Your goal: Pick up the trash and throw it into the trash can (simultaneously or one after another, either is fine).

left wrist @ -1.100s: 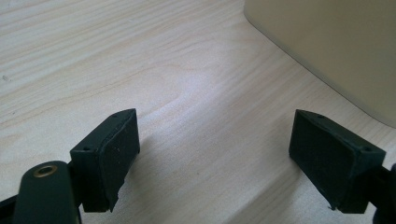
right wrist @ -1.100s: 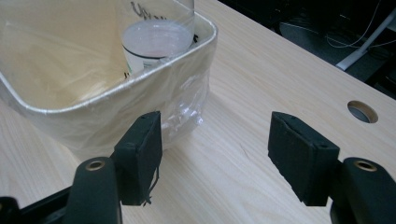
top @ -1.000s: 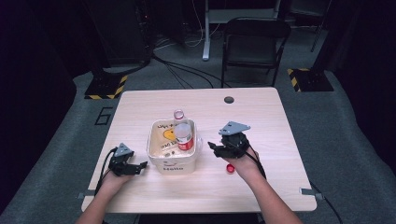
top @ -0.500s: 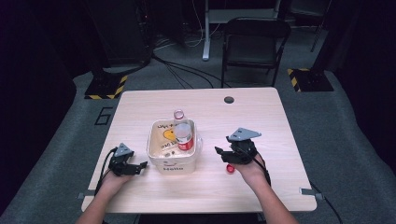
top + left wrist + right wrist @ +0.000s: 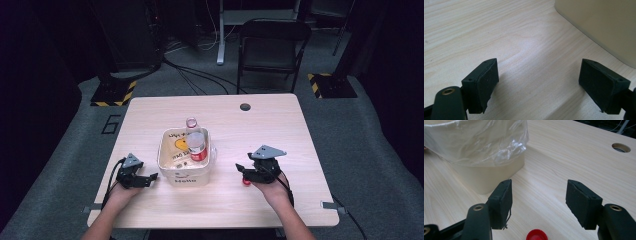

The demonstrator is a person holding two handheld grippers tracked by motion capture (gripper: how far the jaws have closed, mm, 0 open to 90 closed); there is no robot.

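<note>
A cream bin (image 5: 187, 161) lined with a clear bag stands mid-table, and a clear bottle with a red label (image 5: 196, 143) leans inside it. A red cap (image 5: 246, 182) lies on the table just under my right gripper (image 5: 242, 170); the right gripper view has the red cap (image 5: 536, 234) at the bottom between the open jaws (image 5: 537, 201), with the bin (image 5: 486, 173) ahead on the left. My left gripper (image 5: 151, 178) rests on the table left of the bin, open with nothing between its pads (image 5: 539, 85); the bin wall (image 5: 599, 22) is close at the upper right.
A round cable hole (image 5: 245, 107) sits near the table's far edge, and a black chair (image 5: 272, 47) stands behind the table. Bare wood lies to the right of my right hand and behind the bin.
My right gripper has drawn back toward the near edge and slightly right, away from the bin. The left gripper has stayed put.
</note>
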